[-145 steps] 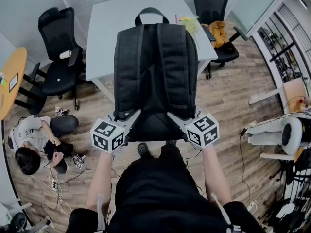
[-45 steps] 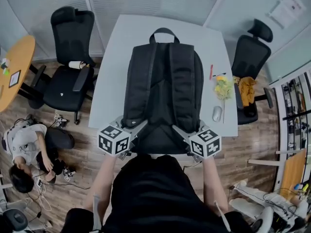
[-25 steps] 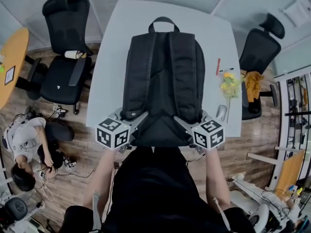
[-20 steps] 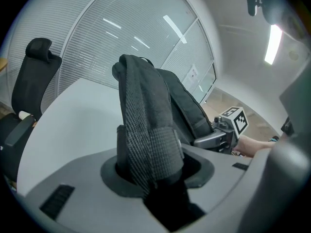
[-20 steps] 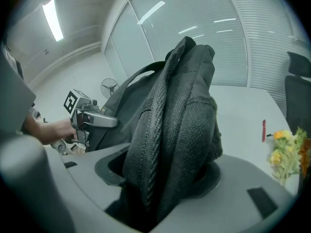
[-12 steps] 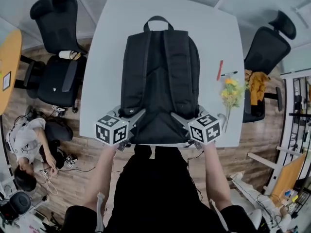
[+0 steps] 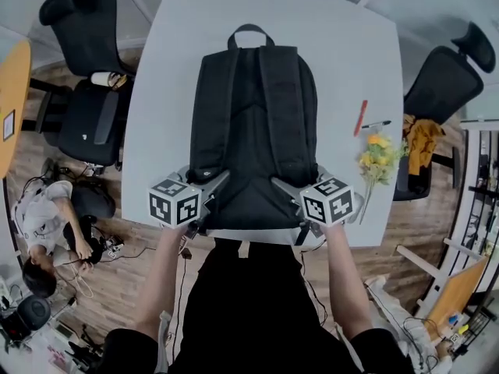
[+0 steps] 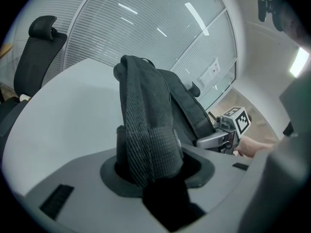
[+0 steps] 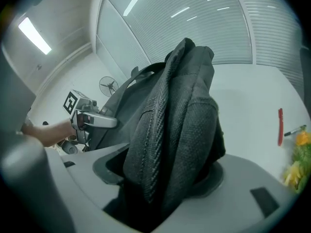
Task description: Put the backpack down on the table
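Here the black backpack point(image 7: 253, 131) lies flat on the smooth white table point(image 7: 343, 68), its back panel up, its lower end at the near edge. It is made of coarse woven fabric, with 2 broad padded shoulder straps point(image 7: 216, 107) running lengthwise and a curved carry loop point(image 7: 249, 33) at the far end. The left gripper point(image 7: 204, 184) has its jaws pinched on a thick ribbed fold at the lower left corner. The right gripper point(image 7: 290, 187) has a bulky, grainy fold at the lower right corner between its jaws; these have just been opening, yet the fabric fills the gap and presses against both. On the table to the right lie a slim red pen point(image 7: 360, 118) and a bunch of yellow flowers point(image 7: 376, 158).
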Demonstrator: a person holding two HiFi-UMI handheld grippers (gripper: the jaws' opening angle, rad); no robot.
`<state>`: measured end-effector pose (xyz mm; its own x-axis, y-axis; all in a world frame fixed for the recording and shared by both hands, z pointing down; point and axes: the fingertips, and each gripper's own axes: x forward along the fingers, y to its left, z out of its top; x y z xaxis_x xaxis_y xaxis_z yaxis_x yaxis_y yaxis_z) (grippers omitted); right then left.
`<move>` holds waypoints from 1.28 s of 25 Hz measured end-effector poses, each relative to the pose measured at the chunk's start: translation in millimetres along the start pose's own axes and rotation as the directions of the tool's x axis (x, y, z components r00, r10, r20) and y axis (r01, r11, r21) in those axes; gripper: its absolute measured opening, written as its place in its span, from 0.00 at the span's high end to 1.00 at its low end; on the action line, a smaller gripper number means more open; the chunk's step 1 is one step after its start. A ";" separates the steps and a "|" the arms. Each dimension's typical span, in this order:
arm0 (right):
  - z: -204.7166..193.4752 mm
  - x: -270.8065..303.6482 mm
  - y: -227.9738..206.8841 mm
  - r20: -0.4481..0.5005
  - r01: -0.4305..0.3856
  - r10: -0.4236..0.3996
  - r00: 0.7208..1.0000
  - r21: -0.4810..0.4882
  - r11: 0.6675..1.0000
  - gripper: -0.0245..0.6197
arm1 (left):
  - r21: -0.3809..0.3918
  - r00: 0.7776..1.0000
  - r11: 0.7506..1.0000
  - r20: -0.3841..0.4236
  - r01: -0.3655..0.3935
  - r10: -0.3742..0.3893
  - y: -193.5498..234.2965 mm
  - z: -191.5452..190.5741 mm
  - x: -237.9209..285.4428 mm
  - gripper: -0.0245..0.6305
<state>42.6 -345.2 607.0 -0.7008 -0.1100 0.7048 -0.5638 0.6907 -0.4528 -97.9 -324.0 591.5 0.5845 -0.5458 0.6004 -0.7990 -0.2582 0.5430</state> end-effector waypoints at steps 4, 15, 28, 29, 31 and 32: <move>-0.5 2.4 -5.2 0.004 -0.003 0.003 1.000 0.025 1.000 0.46 | -0.008 1.000 1.000 -0.012 -0.016 0.016 6.5 -1.5 3.5 0.68; 2.5 8.6 -20.2 0.011 0.049 -0.049 0.999 0.034 0.998 0.32 | -0.039 0.999 0.999 -0.018 -0.037 0.037 28.0 -7.3 14.3 0.60; 5.3 11.6 -33.5 -0.025 0.086 -0.084 0.996 0.073 0.994 0.26 | -0.066 0.994 0.993 -0.038 -0.102 0.100 43.0 -6.8 20.6 0.50; 6.0 9.9 -34.1 -0.027 0.094 -0.092 0.995 0.070 0.993 0.25 | -0.059 0.994 0.992 -0.036 -0.108 0.106 42.8 -6.1 19.4 0.49; 7.0 6.2 -34.8 -0.039 0.108 -0.106 0.994 0.056 0.993 0.25 | -0.053 0.993 0.992 -0.031 -0.118 0.116 43.6 -5.0 15.7 0.47; 7.6 3.6 -34.9 -0.046 0.115 -0.113 0.993 0.045 0.992 0.24 | -0.053 0.992 0.991 -0.024 -0.122 0.121 44.2 -4.4 12.9 0.47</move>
<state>56.4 -375.2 621.2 -0.6121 -0.1543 0.7756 -0.6597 0.6405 -0.3932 -125.1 -338.9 625.8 0.4871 -0.5534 0.6757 -0.8557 -0.1475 0.4960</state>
